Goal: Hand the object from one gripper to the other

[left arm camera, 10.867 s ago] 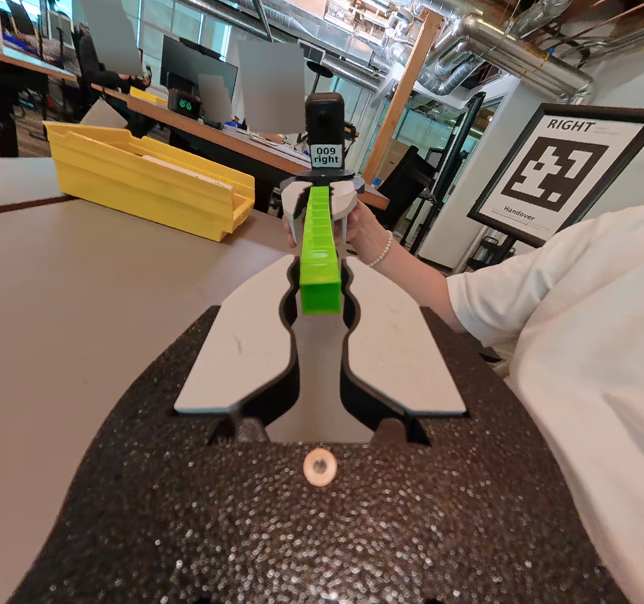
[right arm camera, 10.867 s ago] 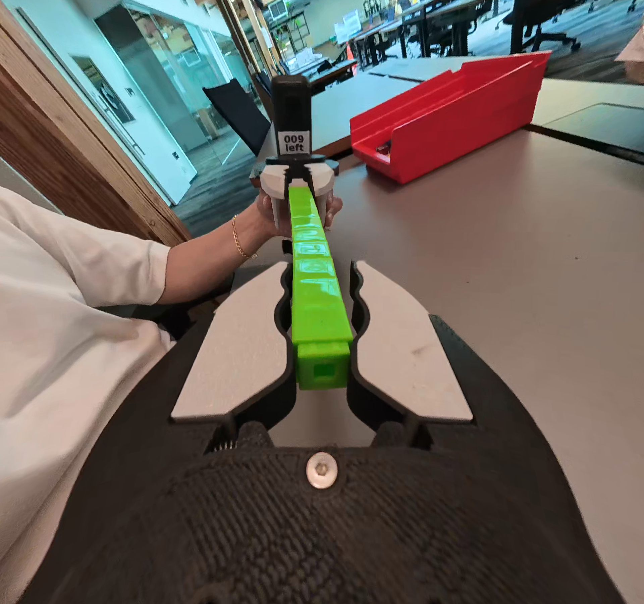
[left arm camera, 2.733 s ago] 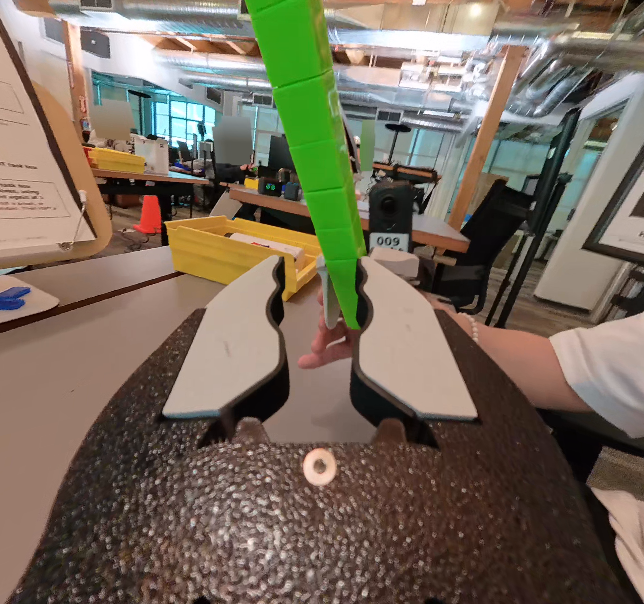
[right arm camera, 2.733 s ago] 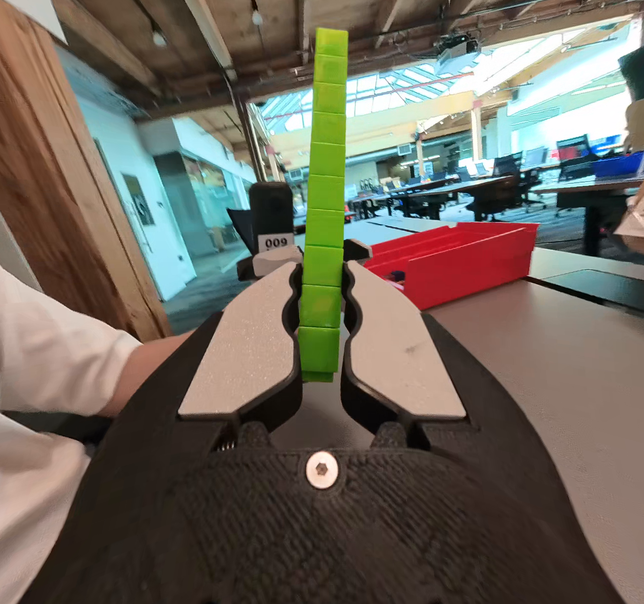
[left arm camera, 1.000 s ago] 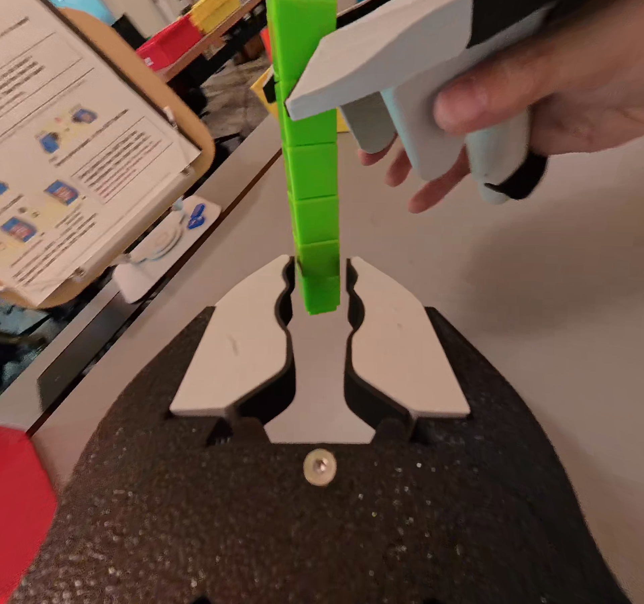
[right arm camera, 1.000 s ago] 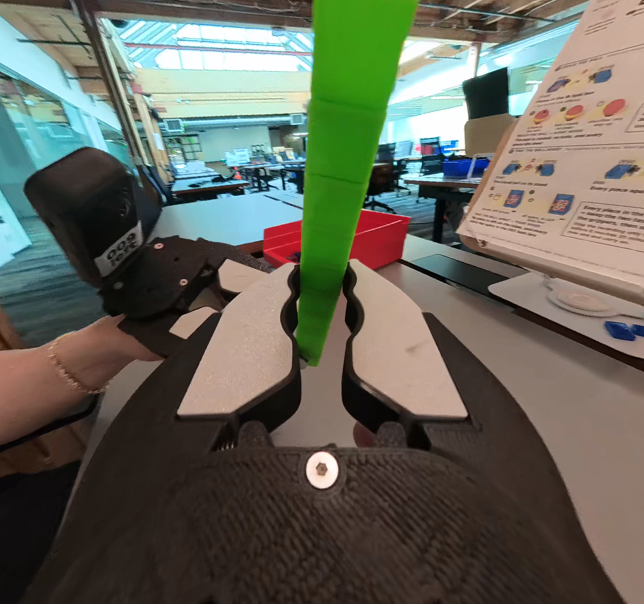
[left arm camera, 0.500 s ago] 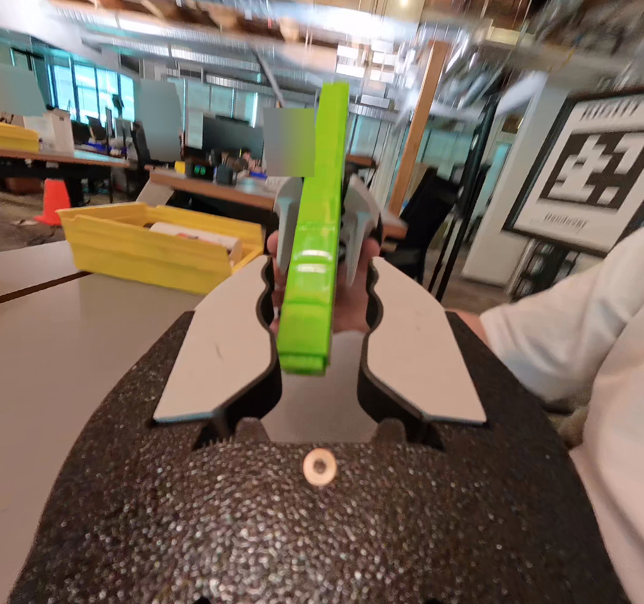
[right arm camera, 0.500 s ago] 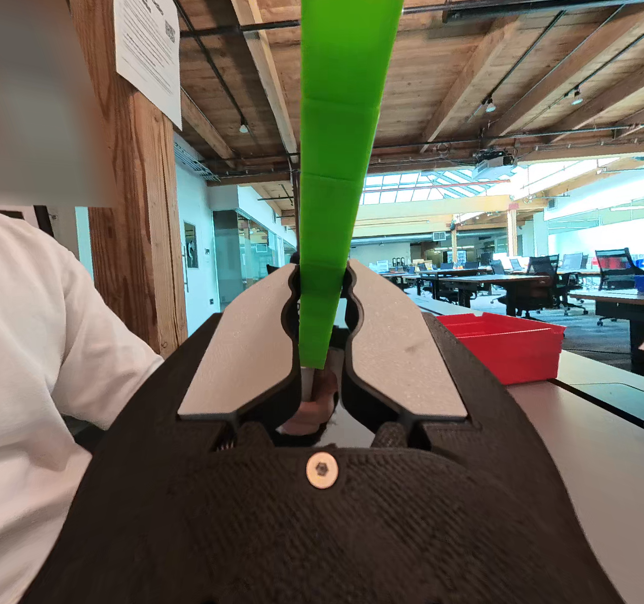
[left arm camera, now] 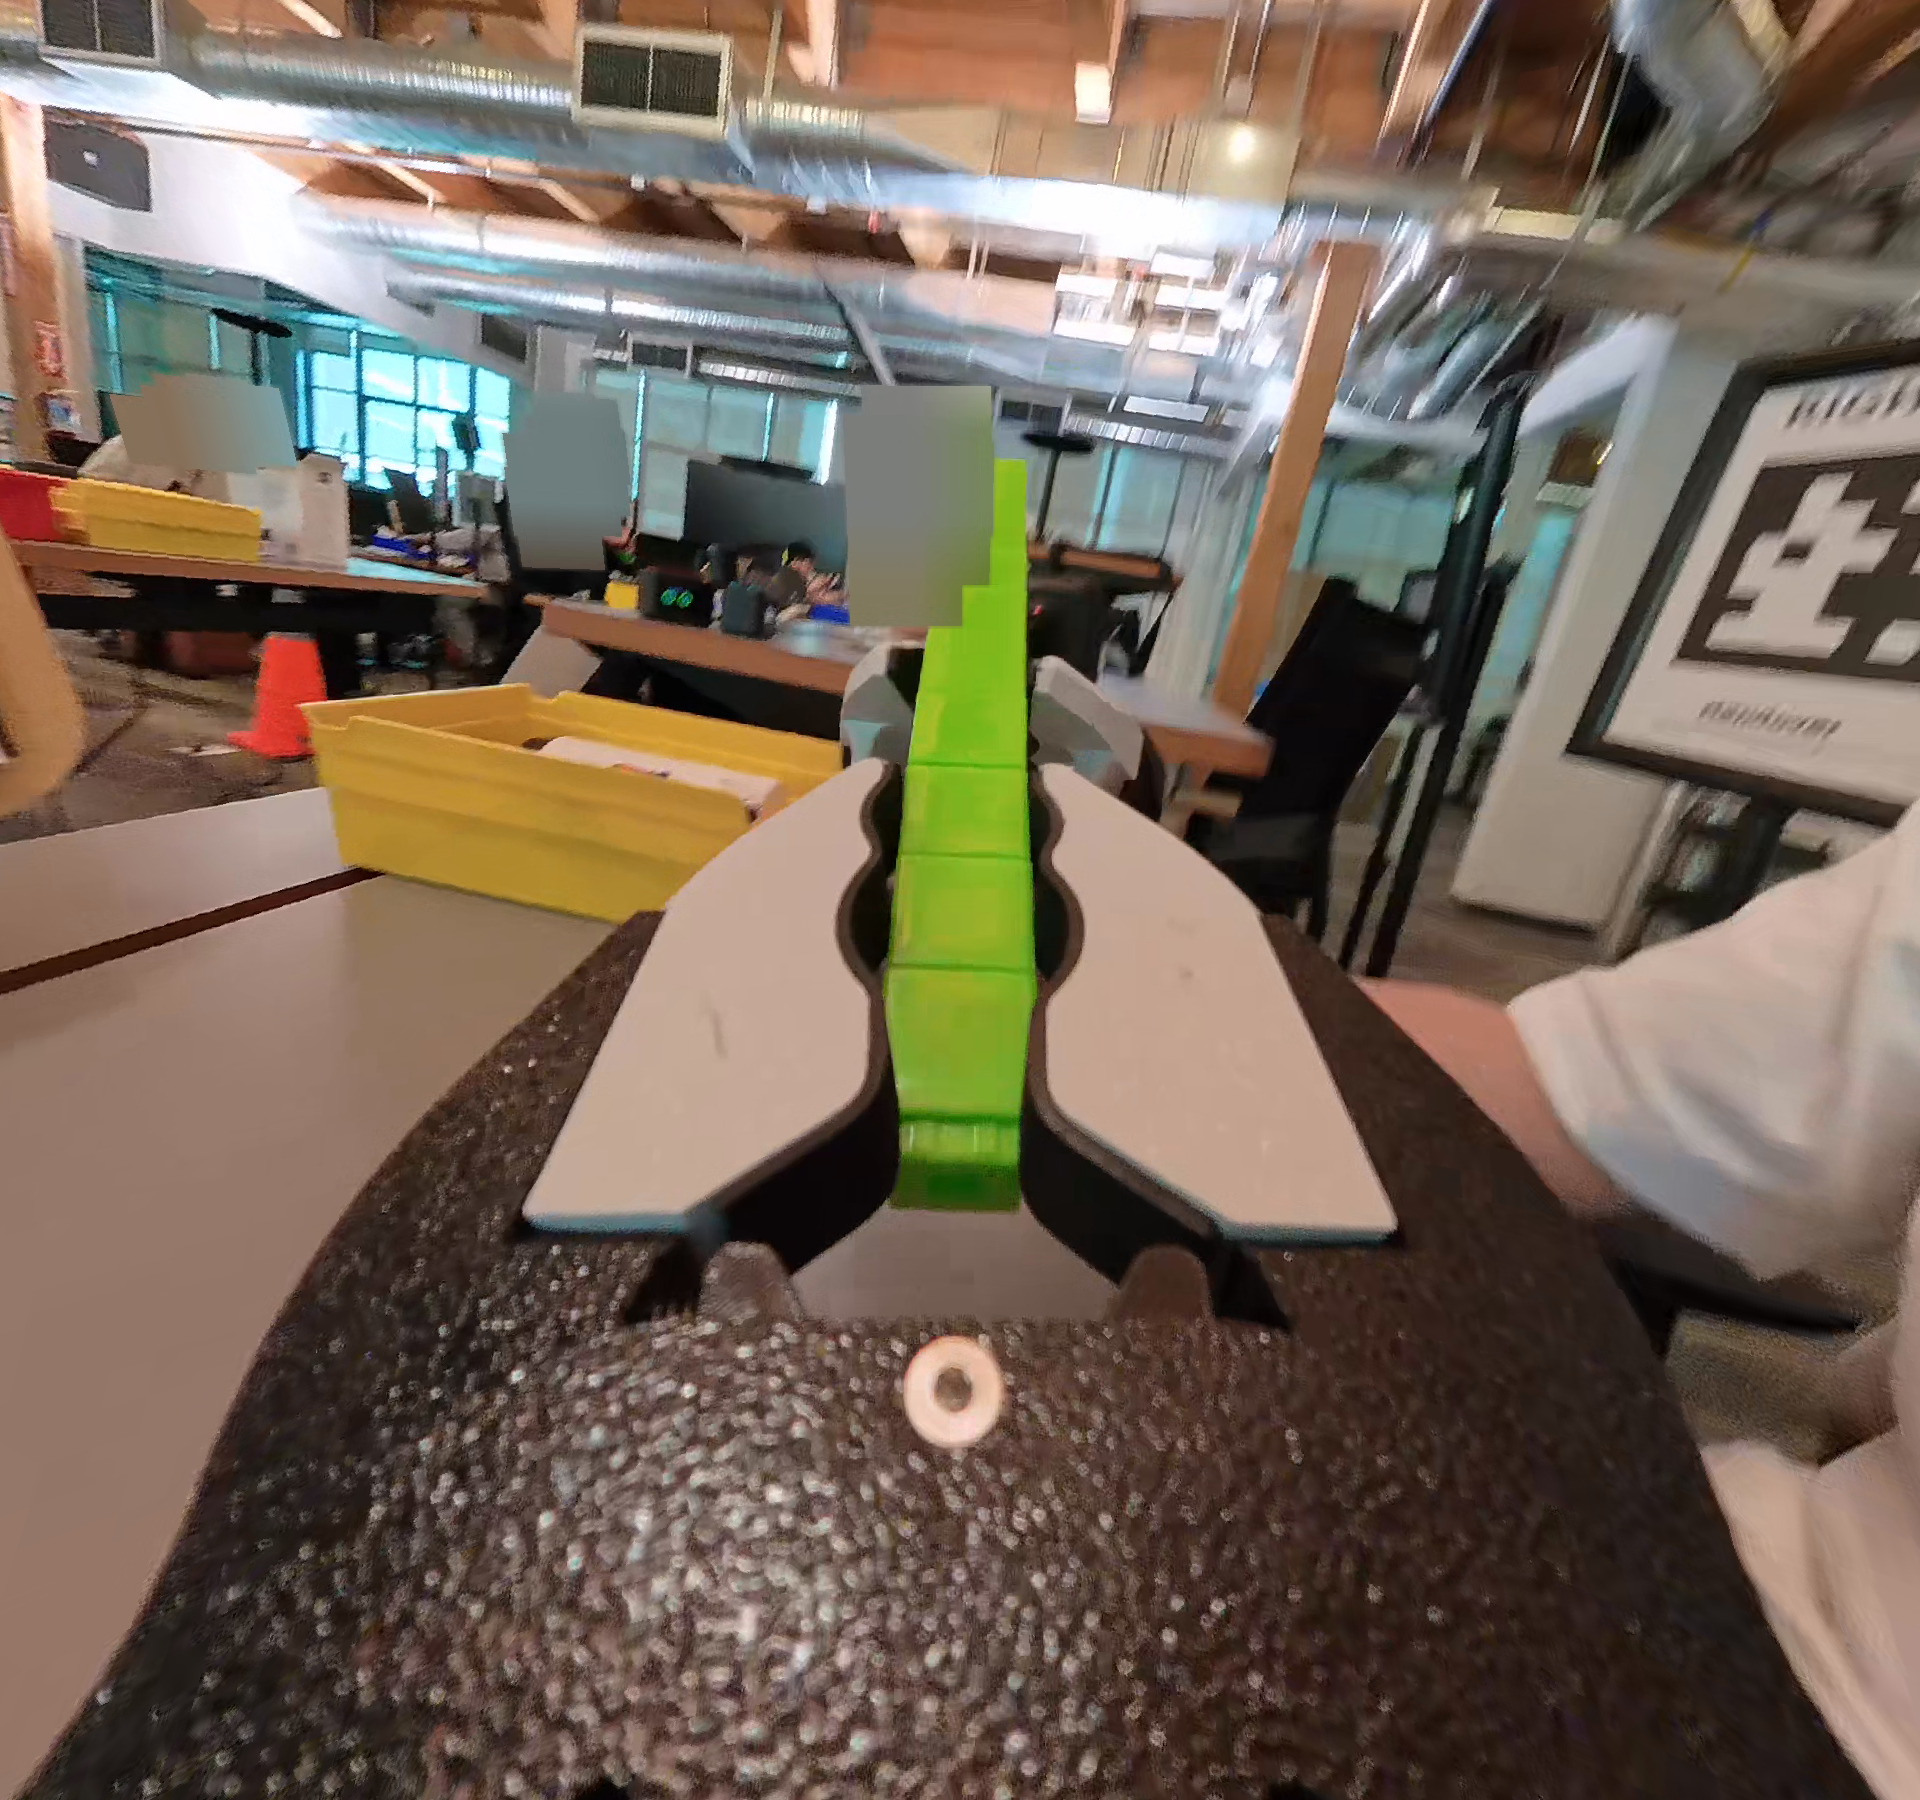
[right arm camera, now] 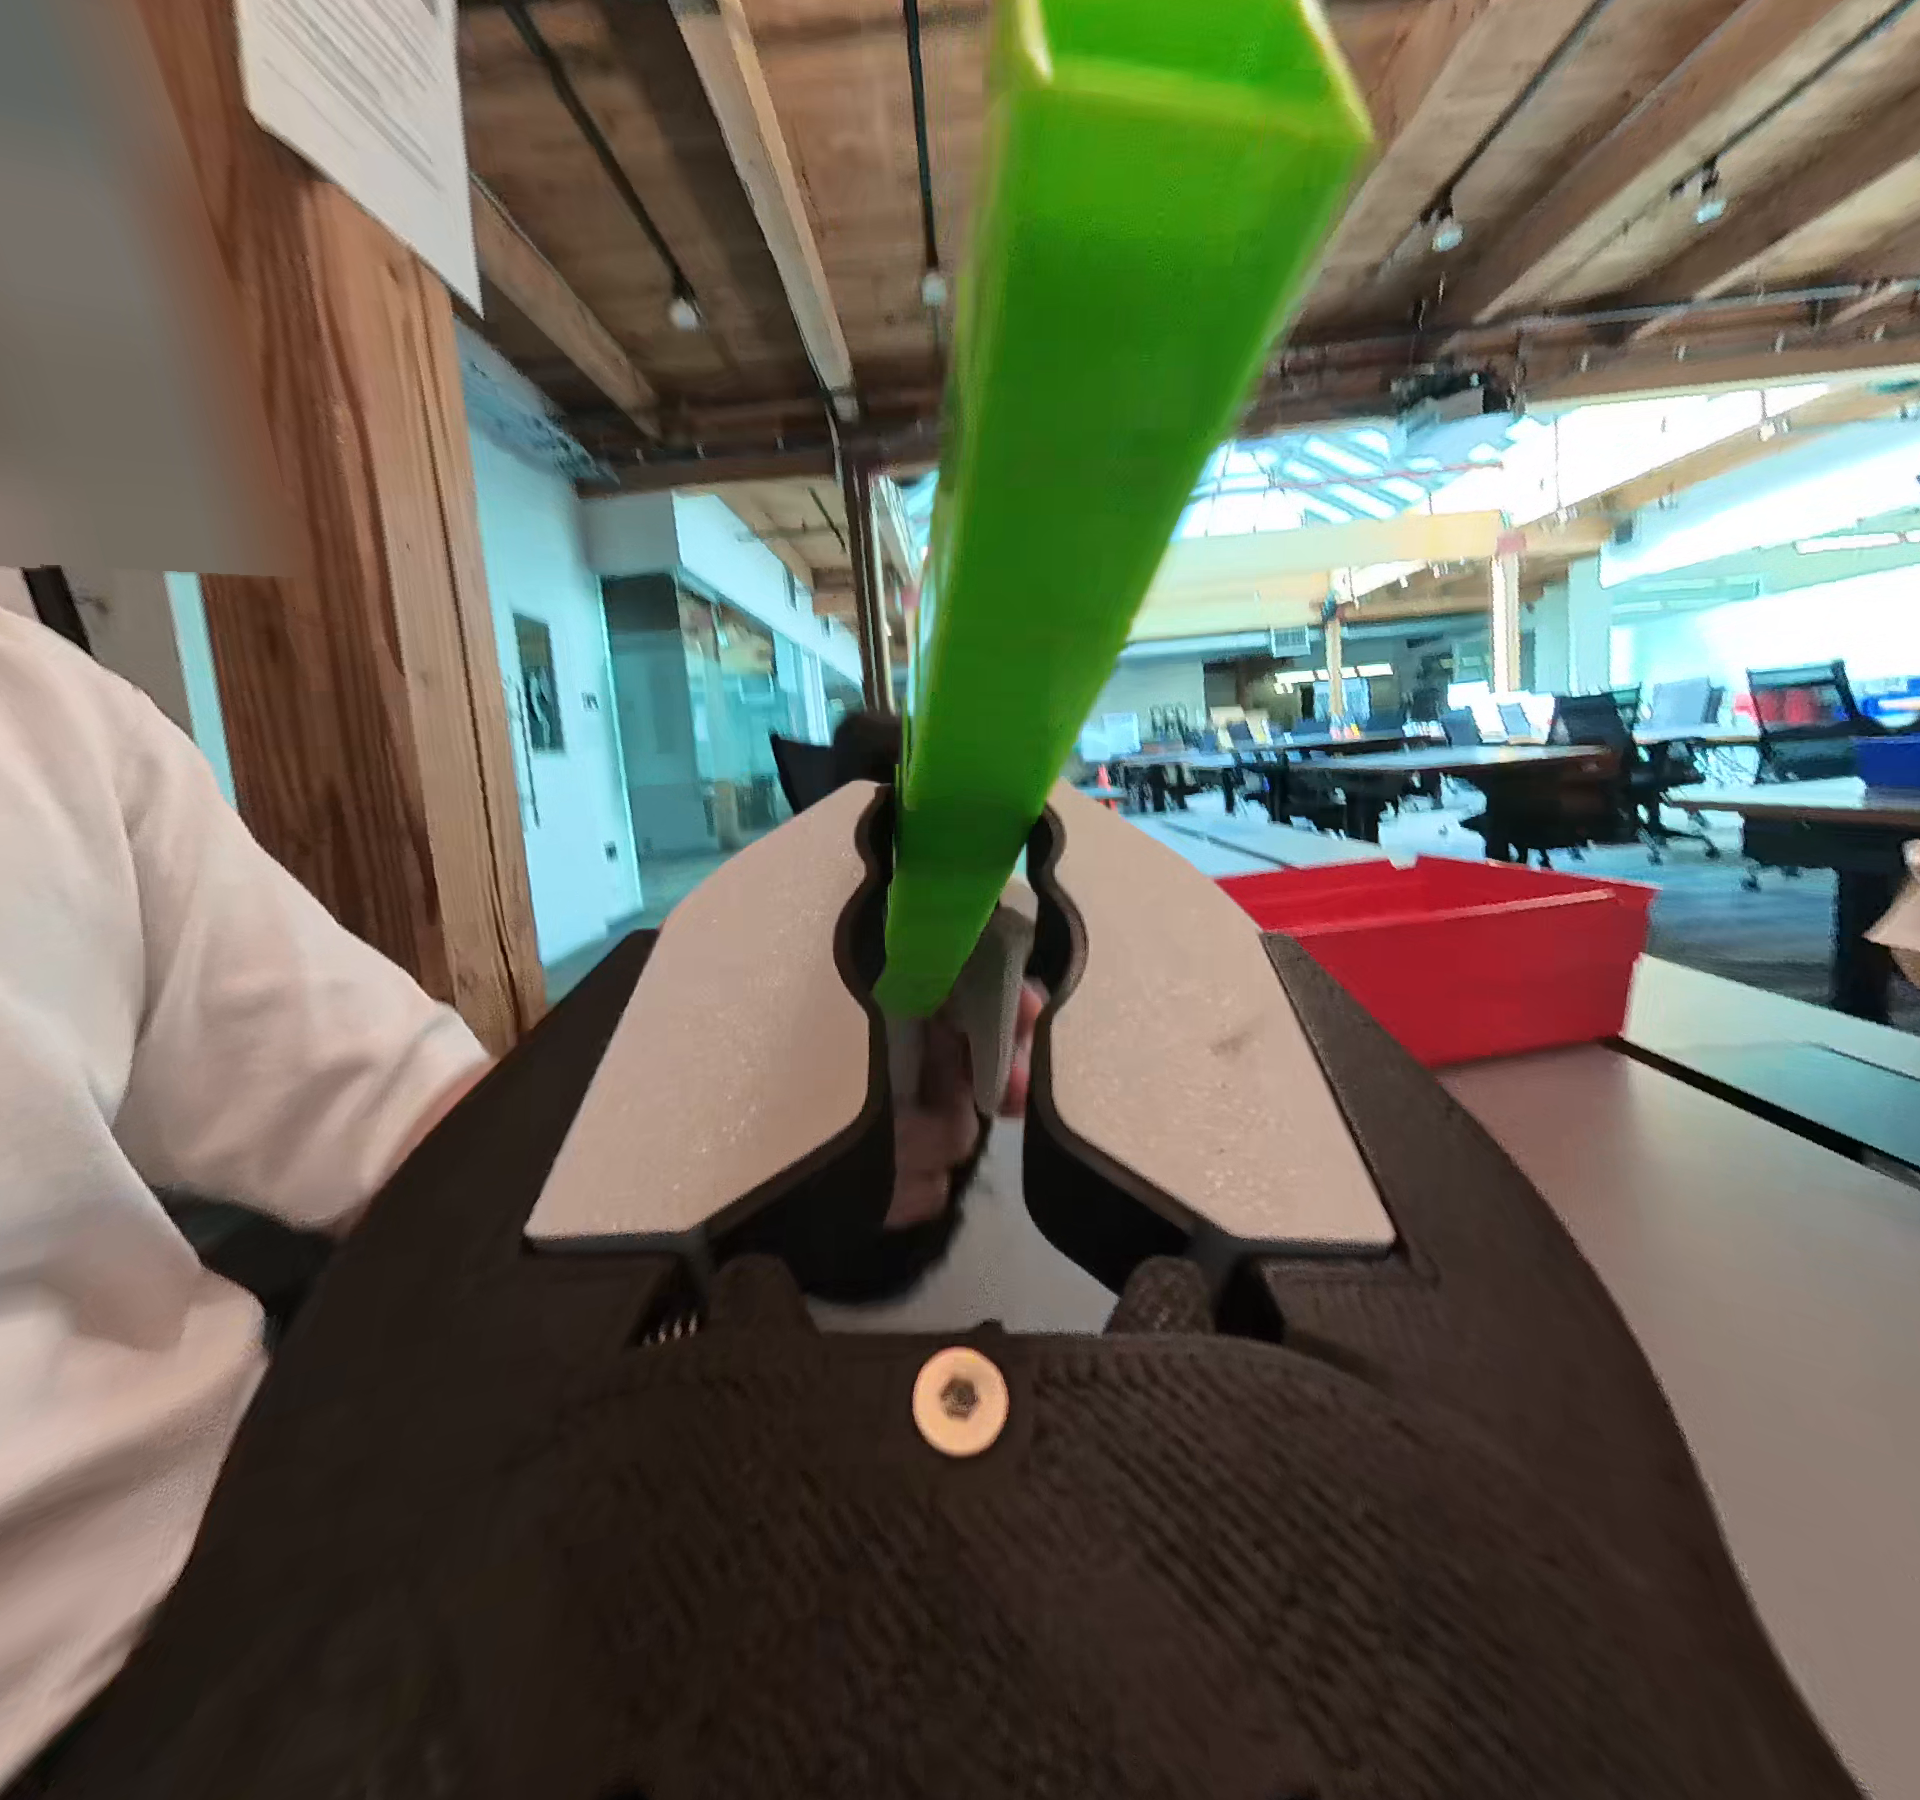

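Left wrist view: the left gripper (left arm camera: 961,794) has its fingers (left arm camera: 727,1012) pressed against the green block rod (left arm camera: 961,929), whose near end sits deep between them. The rod runs forward and upward past the tips, where the right gripper (left arm camera: 961,711) (partly blurred) has it between its own fingers. In the right wrist view the right gripper's own fingers (right arm camera: 1174,1054) clamp the rod low, its long part rising overhead. It looks light, stiff and smooth, but jointed, so I would hold near an end and avoid bending. Both grippers face each other above the table (left arm camera: 260,1023); yellow bin (left arm camera: 499,794) lies beyond the left finger.
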### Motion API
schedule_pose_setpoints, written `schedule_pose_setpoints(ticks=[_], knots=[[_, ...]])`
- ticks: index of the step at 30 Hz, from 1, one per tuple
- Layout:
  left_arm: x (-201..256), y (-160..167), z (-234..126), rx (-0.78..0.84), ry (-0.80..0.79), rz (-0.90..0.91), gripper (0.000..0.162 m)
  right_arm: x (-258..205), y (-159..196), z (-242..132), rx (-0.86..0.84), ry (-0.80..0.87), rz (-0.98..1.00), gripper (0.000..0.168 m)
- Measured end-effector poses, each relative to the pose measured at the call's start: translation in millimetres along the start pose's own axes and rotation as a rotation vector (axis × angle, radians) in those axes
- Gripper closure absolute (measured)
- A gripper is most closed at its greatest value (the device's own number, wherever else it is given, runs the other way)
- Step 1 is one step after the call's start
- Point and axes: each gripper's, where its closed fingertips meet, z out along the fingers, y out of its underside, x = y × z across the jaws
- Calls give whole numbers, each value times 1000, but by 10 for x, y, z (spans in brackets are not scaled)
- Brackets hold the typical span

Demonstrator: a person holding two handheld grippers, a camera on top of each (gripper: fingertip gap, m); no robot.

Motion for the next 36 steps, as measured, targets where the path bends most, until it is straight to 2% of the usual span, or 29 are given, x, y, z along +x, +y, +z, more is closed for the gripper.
schedule_pose_setpoints(ticks=[2, 5, 6, 8, 10, 12, 16, 18, 22, 25, 31, 36], knots=[[-64, 2, -52, -71, -36, 78, 140, 108, 95, -87, -118, 52, -57, 130], [-220, 20, -205, -237, -112, 218, 140, 405, 171, -316, -346, 222, -158, 88], [-260, 51, -274, -309, -124, 272, 140, 496, 124, -403, -391, 285, -216, 79], [-329, 141, -411, -452, -139, 356, 140, 608, -70, -528, -403, 393, -370, 73], [-418, 218, -506, -553, -182, 401, 140, 569, -98, -554, -479, 397, -517, 73], [-439, 259, -510, -583, -194, 403, 140, 471, 103, -512, -627, 334, -598, 74], [-392, 346, -444, -628, -186, 405, 140, 438, 526, -380, -869, 269, -909, 99], [-380, 386, -434, -663, -191, 443, 140, 474, 682, -379, -991, 257, -1041, 105], [-335, 411, -395, -668, -180, 413, 140, 501, 790, -334, -1039, 250, -1185, 128], [-318, 428, -377, -666, -173, 388, 140, 522, 837, -351, -1075, 231, -1263, 138], [-307, 467, -388, -709, -190, 378, 140, 557, 824, -356, -1172, 235, -1471, 141], [-303, 483, -385, -724, -201, 352, 140, 574, 837, -383, -1254, 265, -1511, 141]])
